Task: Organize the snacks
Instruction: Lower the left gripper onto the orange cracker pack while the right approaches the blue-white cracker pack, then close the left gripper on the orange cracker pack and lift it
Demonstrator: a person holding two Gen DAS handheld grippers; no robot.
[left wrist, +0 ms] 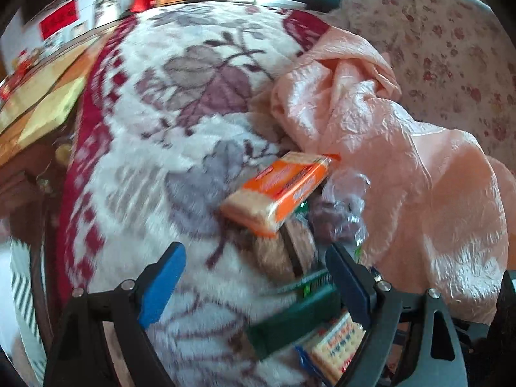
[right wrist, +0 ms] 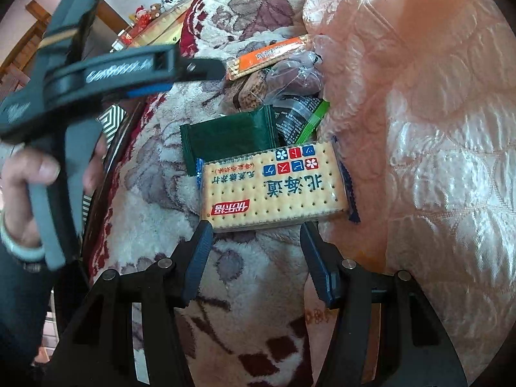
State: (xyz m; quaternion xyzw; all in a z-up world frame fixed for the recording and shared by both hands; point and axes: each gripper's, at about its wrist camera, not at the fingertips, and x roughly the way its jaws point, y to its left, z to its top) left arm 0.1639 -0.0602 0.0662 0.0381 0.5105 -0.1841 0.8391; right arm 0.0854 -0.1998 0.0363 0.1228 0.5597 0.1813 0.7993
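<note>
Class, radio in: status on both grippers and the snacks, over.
Left gripper open, empty. Right gripper open, fingertips at the cracker pack, not clamped. Green packet and orange pack beyond. Pink cloth crowds the pile.

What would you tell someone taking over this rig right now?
Left gripper: open, empty, over the blanket.
Right gripper: open, fingertips at the near edge of the cracker pack; no grip yet.
Snacks lie in a loose row beside the pink cloth: cracker pack nearest, green packet behind it, then a black-green packet, a brown snack, a clear bag, and the orange pack.
Done: nothing sorted.
Left: all of it.
</note>
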